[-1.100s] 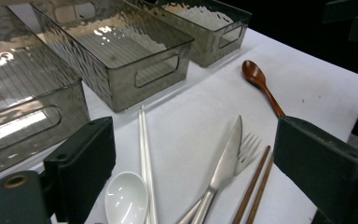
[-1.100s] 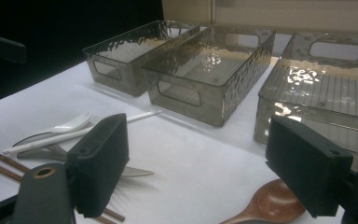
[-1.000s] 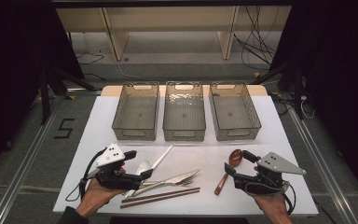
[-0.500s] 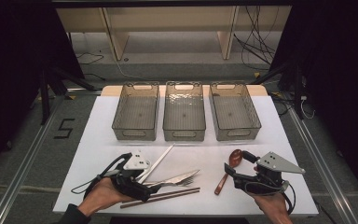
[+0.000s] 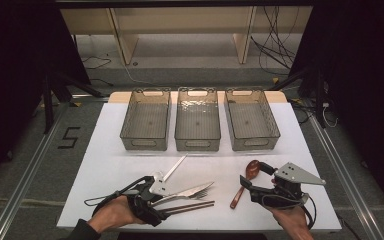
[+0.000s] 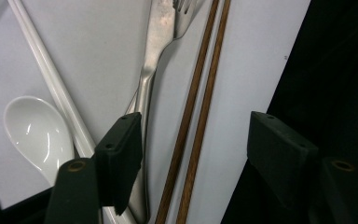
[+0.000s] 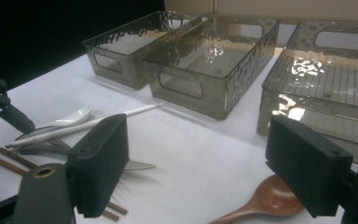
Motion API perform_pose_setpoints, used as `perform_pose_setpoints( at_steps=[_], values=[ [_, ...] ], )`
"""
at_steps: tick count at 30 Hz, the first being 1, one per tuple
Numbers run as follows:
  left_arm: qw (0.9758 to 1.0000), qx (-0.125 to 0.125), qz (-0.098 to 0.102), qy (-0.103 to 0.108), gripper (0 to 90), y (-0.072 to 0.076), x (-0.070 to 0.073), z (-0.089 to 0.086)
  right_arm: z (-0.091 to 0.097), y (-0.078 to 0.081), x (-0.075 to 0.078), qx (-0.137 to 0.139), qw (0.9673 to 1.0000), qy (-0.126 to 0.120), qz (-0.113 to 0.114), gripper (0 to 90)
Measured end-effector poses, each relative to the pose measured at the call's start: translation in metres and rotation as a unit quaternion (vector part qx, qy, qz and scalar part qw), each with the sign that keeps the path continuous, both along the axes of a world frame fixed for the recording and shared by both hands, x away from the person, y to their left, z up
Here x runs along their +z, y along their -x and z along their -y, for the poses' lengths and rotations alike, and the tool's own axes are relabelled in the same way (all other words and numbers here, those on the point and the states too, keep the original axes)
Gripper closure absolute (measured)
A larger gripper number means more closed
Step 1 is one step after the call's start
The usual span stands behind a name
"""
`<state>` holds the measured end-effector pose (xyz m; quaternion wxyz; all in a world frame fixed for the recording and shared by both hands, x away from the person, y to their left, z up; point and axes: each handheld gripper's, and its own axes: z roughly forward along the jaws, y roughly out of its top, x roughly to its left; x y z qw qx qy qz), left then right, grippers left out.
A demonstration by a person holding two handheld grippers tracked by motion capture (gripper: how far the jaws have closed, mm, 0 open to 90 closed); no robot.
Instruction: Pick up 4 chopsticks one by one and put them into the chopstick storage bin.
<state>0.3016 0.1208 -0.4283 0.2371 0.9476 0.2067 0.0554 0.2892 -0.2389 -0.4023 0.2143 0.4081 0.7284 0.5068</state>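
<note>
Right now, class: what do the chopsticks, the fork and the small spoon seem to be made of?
Chopsticks: probably wood, brown, matt, faint grain.
Fork: likely steel, silvery sheen.
Small spoon: perhaps ceramic or plastic, glossy white with bright highlights.

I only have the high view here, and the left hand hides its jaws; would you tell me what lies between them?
Observer: In the left gripper view, the left gripper has the two brown chopsticks between its jaws. The jaws have just been closing, but neither pad presses on them yet.
Operator: Thank you. Is anything else close to those jaws?
Observer: Yes, the metal cutlery handle runs right under one jaw; I cannot tell whether they touch.
Operator: And the right gripper?
Observer: In its own view the right gripper stands wide open, with the bowl of the wooden spoon on the table below the gap, ungripped.
</note>
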Motion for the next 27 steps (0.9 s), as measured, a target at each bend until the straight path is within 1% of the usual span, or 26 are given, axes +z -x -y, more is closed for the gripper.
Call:
perform_pose_setpoints(
  at_steps=[1, 2, 9, 10, 12, 13, 17, 18, 20, 24, 26, 27],
  values=[
    [1.0, -0.003, -0.001, -0.005, 38.0, 0.0, -0.001, 0.0, 0.0, 0.0, 0.0, 0.0, 1.0, 0.0, 0.0, 22.2],
    [1.0, -0.004, -0.001, -0.006, 41.2, 0.0, -0.002, 0.0, 0.0, 0.0, 0.0, 0.0, 1.0, 0.0, -0.002, 22.3],
    [0.999, -0.022, -0.016, -0.035, 48.7, 0.001, -0.012, 0.002, 0.0, 0.0, 0.0, 0.002, 1.0, -0.001, -0.003, 22.4],
    [0.9988, -0.023, -0.018, -0.039, 48.7, 0.002, -0.013, 0.003, 0.0, 0.0, 0.0, 0.002, 1.0, -0.001, -0.003, 22.4],
    [0.9983, -0.026, -0.02, -0.047, 52.7, 0.002, -0.016, 0.003, -0.001, -0.001, -0.001, 0.002, 1.0, -0.001, -0.003, 22.4],
    [0.9982, -0.028, -0.024, -0.049, 54.0, 0.002, -0.017, 0.003, -0.001, -0.001, -0.001, 0.002, 1.0, 0.0, -0.003, 22.4],
    [0.9975, -0.034, -0.026, -0.056, 57.2, 0.003, -0.02, 0.006, -0.001, -0.001, -0.001, 0.003, 1.0, 0.0, -0.003, 22.6],
    [0.9971, -0.036, -0.029, -0.061, 59.4, 0.003, -0.021, 0.006, -0.001, -0.001, -0.001, 0.003, 1.0, -0.001, -0.003, 22.6],
    [0.9969, -0.037, -0.03, -0.063, 61.5, 0.003, -0.023, 0.007, -0.001, -0.001, -0.001, 0.004, 1.0, -0.001, -0.004, 22.6],
    [0.9962, -0.038, -0.031, -0.072, 63.1, 0.002, -0.026, 0.009, -0.001, -0.001, -0.001, 0.005, 1.0, -0.001, -0.003, 22.6],
    [0.9952, -0.044, -0.034, -0.081, 64.8, 0.001, -0.027, 0.009, -0.002, -0.001, -0.001, 0.005, 1.0, 0.002, -0.005, 22.7],
    [0.9954, -0.042, -0.032, -0.08, 64.8, 0.001, -0.028, 0.009, -0.002, -0.001, -0.001, 0.005, 1.0, 0.002, -0.005, 22.7]
  ],
)
